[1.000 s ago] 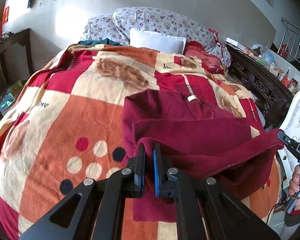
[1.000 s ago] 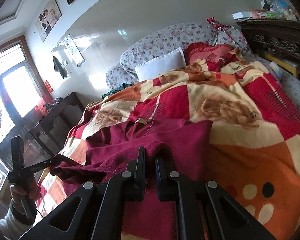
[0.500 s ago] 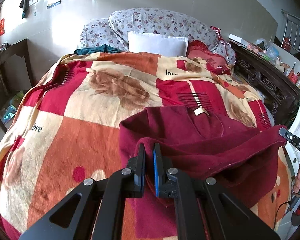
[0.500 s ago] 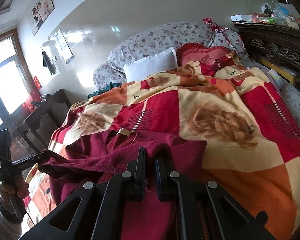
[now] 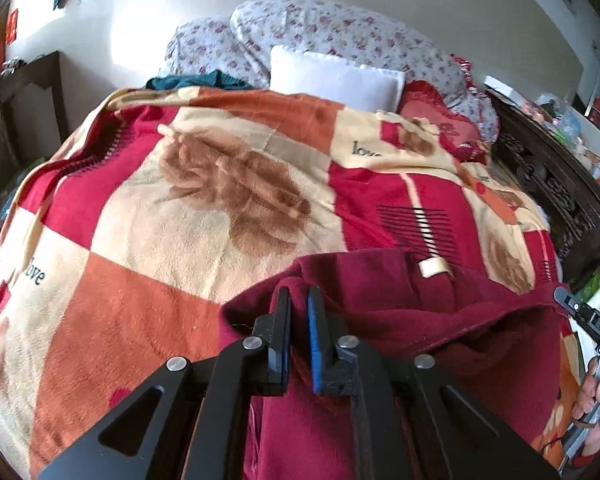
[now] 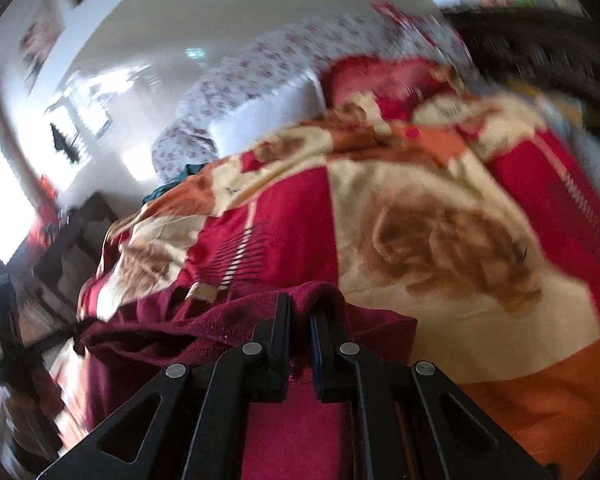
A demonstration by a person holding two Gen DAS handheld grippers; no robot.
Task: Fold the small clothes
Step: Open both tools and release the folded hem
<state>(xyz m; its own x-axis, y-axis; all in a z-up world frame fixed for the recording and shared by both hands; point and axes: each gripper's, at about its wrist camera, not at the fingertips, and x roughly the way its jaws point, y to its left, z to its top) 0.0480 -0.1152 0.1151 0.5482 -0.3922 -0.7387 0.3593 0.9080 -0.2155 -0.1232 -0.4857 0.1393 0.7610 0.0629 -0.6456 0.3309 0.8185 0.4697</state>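
Both grippers, left gripper [image 5: 299, 300] and right gripper [image 6: 300, 306], pinch the maroon garment's [image 5: 440, 320] hem, jaws nearly closed on cloth. Its hem nears the collar label [image 5: 432, 268]; this fold looks almost laid, further folds remaining.

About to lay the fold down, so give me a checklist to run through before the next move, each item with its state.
1. Left gripper pinching a hem fold of the dark red knit garment: ok, cloth sits between its fingers.
2. Right gripper pinching the other corner: ok, cloth bunched between its fingers.
3. Hem stretched evenly between both grippers: not ok, it sags in the middle.
4. Cream neck label in sight as a fold reference: ok.
5. Patchwork fleece blanket ahead free of objects: ok.
6. Right wrist view sharp enough to judge placement: not ok, blurred.
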